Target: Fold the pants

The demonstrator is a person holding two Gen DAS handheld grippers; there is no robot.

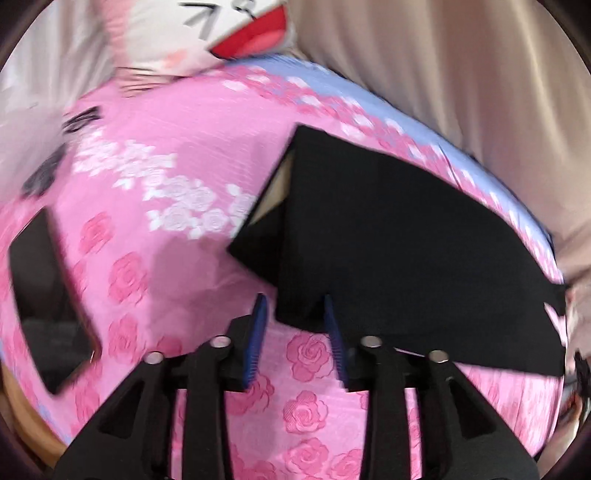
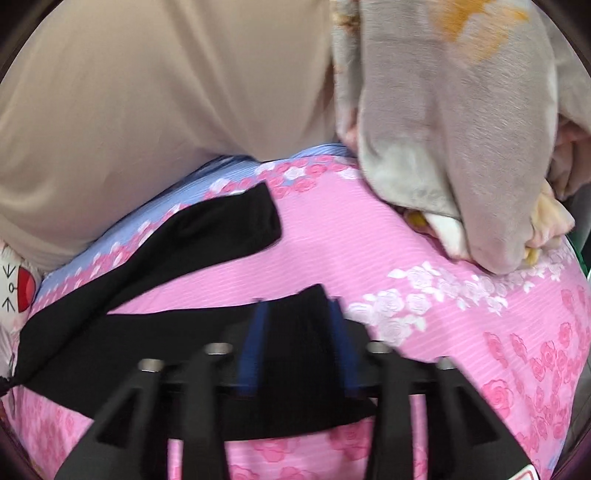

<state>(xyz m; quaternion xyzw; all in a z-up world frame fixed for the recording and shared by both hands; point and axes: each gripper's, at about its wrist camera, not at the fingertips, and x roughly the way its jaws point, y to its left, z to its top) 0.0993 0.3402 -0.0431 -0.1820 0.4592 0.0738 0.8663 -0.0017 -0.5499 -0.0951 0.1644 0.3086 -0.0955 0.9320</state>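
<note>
Black pants [image 1: 388, 229] lie on a pink rose-print bed cover [image 1: 177, 177]. In the left wrist view the waist end lies flat, its lower corner between the blue pads of my open left gripper [image 1: 295, 306]. In the right wrist view the pants [image 2: 147, 325] show two legs spread apart, the far leg running up to the right. My right gripper [image 2: 297, 306] is open over the near leg's end, the cloth lying between its blue fingers [image 2: 258, 325].
A dark phone [image 1: 51, 302] lies on the cover at the left. A white cartoon plush [image 1: 207, 33] sits at the far edge. A grey blanket heap [image 2: 461, 147] lies at the far right. Beige curtains [image 2: 147, 92] hang behind the bed.
</note>
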